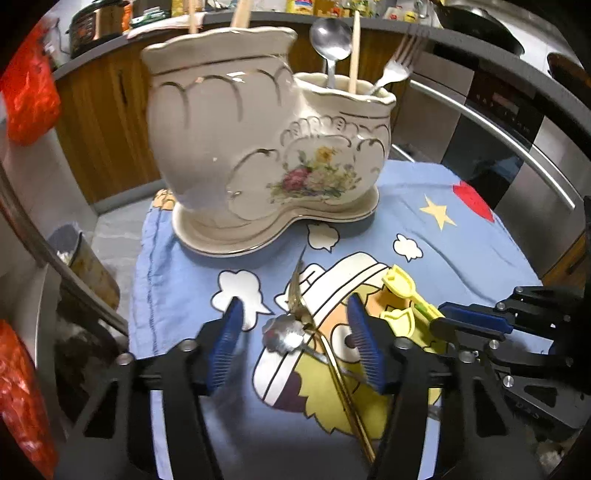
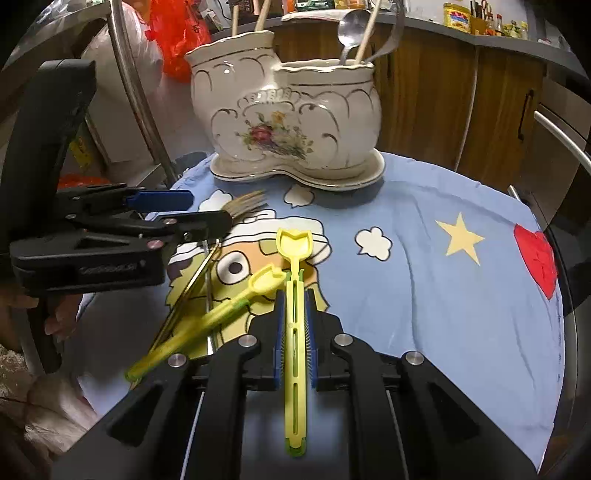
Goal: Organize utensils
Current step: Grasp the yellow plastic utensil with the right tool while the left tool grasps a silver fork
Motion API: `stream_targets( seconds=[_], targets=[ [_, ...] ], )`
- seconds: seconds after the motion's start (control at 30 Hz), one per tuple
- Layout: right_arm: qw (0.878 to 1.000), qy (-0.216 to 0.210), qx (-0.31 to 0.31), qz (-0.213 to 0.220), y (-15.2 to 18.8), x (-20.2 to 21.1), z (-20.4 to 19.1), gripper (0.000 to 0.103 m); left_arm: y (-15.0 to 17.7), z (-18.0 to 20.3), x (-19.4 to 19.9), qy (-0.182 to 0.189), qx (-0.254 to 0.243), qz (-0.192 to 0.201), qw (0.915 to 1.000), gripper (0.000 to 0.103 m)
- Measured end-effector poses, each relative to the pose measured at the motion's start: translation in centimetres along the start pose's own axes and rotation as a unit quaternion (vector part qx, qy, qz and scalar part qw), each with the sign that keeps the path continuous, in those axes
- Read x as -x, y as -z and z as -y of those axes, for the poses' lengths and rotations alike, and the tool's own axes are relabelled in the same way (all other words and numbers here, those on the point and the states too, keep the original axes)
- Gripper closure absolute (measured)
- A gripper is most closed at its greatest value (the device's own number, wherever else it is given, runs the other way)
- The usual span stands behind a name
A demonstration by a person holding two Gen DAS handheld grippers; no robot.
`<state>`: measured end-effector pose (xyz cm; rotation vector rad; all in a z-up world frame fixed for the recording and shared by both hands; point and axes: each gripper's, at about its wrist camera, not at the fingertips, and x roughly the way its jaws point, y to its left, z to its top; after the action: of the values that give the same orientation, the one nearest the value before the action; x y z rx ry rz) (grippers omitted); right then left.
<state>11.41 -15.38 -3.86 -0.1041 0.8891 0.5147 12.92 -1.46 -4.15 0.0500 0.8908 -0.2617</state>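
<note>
A two-compartment holder (image 2: 286,122) is being carried on its saucer (image 2: 299,177) at the far side of the cloth (image 2: 424,295). A spoon (image 1: 330,40), a fork (image 1: 397,66) and a stick (image 1: 355,51) are being held upright in one compartment, two sticks (image 2: 262,16) in the other. Nearer, a spoon (image 1: 286,334) and a fork (image 2: 245,205) are being left crossed on the cloth, with a plastic scoop (image 2: 221,314) just beside them. A second scoop (image 2: 295,295) is being gripped between the right gripper's (image 2: 295,321) fingers. The left gripper (image 1: 295,339) is being held spread over the lying spoon.

We list a cream utensil holder (image 2: 291,122) with gold trim and floral motif, and before it a blue cartoon-print cloth (image 2: 424,280) bearing two yellow plastic spoons (image 2: 295,280).
</note>
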Motion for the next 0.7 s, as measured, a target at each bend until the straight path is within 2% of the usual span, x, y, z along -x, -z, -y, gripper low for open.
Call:
stream_targets(
  seconds=[0.13, 0.27, 0.37, 0.53, 0.7],
  targets=[
    [1.000, 0.002, -0.011, 0.000, 0.3, 0.2, 1.0, 0.093, -1.0, 0.4, -1.0, -0.010, -0.011, -0.008, 0.9999, 0.062],
    [1.000, -0.001, -0.012, 0.007, 0.4, 0.6, 1.1, 0.093, -1.8, 0.6, -1.9, -0.013, -0.015, -0.015, 0.9997, 0.069],
    [1.000, -0.003, -0.015, 0.016, 0.5, 1.1, 1.4, 0.093, -1.5, 0.9, -2.5, -0.017, -0.023, -0.022, 0.9993, 0.072],
    [0.999, -0.010, -0.032, 0.020, 0.8, 1.4, 2.0, 0.093, -1.0, 1.9, -3.1, -0.036, -0.049, -0.023, 0.9978, 0.088],
    [0.999, -0.013, -0.034, 0.024, 0.9, 1.6, 2.1, 0.093, -0.9, 2.0, -3.1, -0.038, -0.047, -0.017, 0.9981, 0.092]
  ],
)
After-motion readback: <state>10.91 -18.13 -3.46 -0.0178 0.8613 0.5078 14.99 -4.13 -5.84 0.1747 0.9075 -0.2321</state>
